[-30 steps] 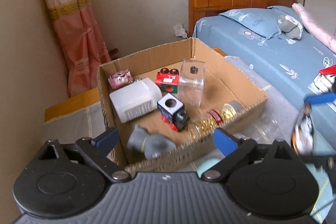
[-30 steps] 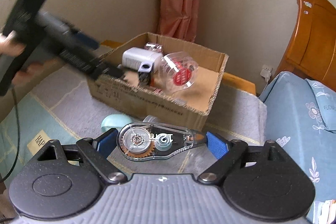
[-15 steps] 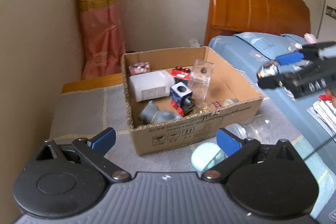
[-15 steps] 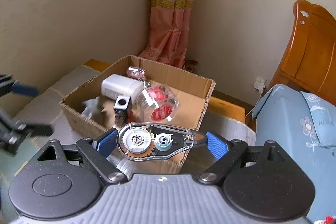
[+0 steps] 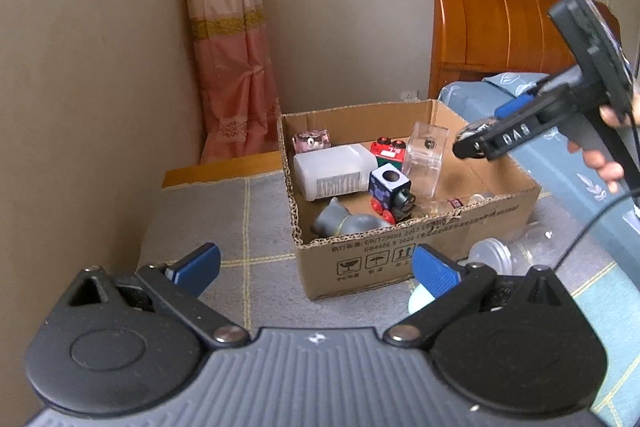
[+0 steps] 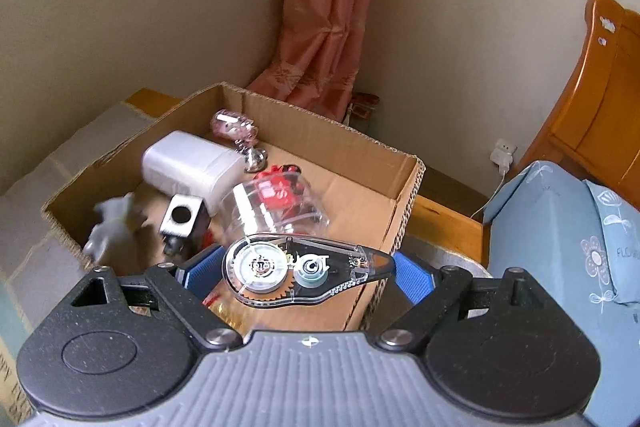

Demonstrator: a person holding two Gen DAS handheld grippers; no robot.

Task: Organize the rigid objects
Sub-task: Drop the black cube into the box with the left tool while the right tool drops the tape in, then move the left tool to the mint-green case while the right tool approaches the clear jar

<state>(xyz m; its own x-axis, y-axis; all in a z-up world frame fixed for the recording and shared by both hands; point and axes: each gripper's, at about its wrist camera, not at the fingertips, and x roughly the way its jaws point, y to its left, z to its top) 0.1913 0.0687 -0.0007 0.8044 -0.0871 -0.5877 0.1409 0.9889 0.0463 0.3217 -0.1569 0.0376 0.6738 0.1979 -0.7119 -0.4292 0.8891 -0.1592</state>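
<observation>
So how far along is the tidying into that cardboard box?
Done: the white bottle, toy train and several other things already lie in the cardboard box. In hand: the right claw is over the box with the correction tape between its opening jaws. Left: a clear jar and a pale round thing lie outside the box, near the empty, open left claw.
</observation>
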